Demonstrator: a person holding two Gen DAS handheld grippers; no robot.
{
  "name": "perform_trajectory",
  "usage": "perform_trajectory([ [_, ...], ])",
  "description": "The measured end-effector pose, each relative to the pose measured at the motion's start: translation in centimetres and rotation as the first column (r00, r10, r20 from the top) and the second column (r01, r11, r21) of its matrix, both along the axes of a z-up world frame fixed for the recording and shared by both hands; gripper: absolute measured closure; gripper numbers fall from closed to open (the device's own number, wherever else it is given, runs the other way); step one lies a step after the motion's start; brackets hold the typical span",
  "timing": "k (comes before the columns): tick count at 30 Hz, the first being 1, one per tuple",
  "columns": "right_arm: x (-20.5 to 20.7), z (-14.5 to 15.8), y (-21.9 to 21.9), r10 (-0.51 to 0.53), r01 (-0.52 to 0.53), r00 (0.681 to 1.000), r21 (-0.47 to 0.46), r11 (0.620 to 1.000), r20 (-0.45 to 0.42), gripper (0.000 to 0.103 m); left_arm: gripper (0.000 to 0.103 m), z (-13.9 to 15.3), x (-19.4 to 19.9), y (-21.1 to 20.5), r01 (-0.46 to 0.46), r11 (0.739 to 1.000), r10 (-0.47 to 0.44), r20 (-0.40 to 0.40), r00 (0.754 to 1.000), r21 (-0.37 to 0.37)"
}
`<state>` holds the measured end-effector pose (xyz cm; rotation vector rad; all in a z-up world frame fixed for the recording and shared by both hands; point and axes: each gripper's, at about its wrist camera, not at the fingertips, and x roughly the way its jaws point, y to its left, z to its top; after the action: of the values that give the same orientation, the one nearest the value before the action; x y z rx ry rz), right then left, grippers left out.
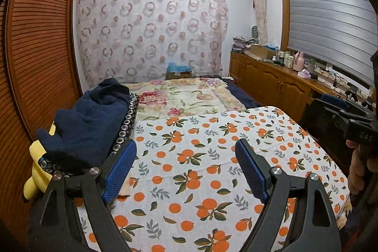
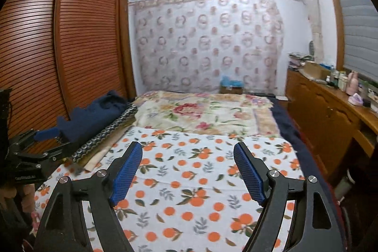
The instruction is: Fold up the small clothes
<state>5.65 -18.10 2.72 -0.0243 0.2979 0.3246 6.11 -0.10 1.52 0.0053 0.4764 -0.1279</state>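
— While we hold both claws above the white orange-print cloth [image 1: 212,157] on the bed, where are the clothes?
— We see a dark navy garment pile [image 1: 94,124] heaped at the left edge, over something yellow [image 1: 37,169].
— And our claws?
— Left claw [image 1: 185,169] spread wide, empty; right claw [image 2: 187,171] likewise.

Both grippers have black angular arms, silver screws, and blue textured pads on the fingers [image 1: 119,169]; bare skin shows on the right hand [image 1: 359,171]
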Motion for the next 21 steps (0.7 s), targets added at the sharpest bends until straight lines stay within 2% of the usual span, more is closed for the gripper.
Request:
perform_trajectory([
  [4,-1.1,-0.1,0.6,-0.015,0.015,1.000,0.002,1.000,0.003,0.022,0.017,0.0,0.0,-0.1,0.000,1.000,0.000,-0.003,1.000,0.000],
  [21,-1.1,-1.2,0.4,-0.036,0.036,0.999,0.007,0.999,0.005,0.022,0.017,-0.3,0.1,-0.1,-0.022,1.000,0.022,-0.017,1.000,-0.004],
])
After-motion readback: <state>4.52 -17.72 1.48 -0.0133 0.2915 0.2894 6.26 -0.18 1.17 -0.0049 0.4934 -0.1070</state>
